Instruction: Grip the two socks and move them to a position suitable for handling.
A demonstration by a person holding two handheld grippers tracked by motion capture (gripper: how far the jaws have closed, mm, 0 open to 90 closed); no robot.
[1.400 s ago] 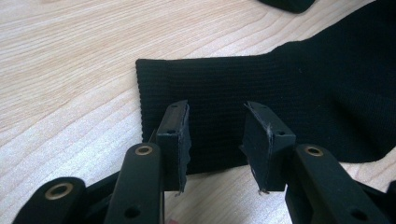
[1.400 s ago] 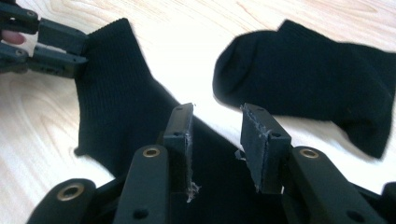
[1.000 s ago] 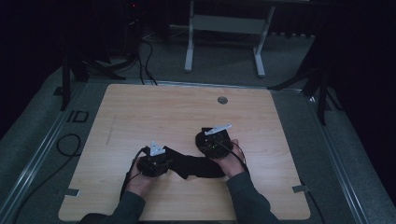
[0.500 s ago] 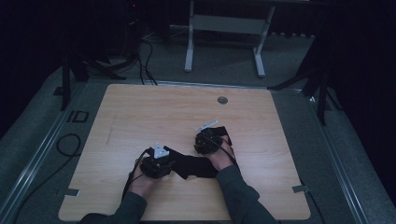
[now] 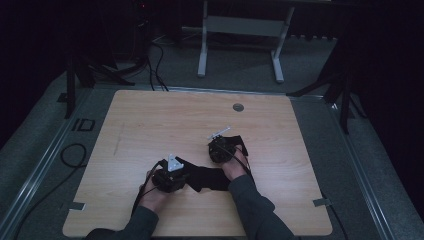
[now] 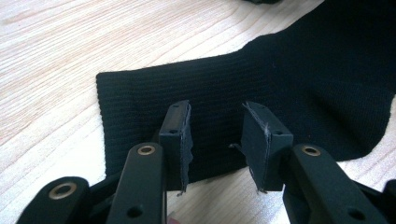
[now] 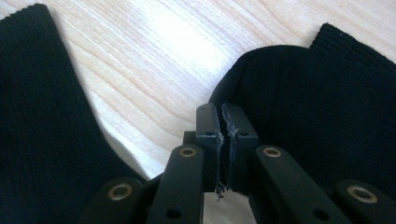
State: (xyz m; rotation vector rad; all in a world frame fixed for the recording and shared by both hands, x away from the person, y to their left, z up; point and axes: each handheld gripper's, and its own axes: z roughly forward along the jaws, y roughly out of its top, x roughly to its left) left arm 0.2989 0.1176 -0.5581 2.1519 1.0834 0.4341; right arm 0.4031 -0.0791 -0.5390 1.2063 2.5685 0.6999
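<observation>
"ID" marking read on floor at table's 9 o'clock. Left gripper fingers parted over black sock. Right gripper fingers pinched on sock fold; sock partly hidden under hands.

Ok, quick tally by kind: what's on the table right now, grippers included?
Grippers: 2, left gripper and right gripper
Black knit cloth: 1 visible; whether it is a single piece, I cannot tell
Round grey insert in the tabletop: 1
Total: 4
</observation>
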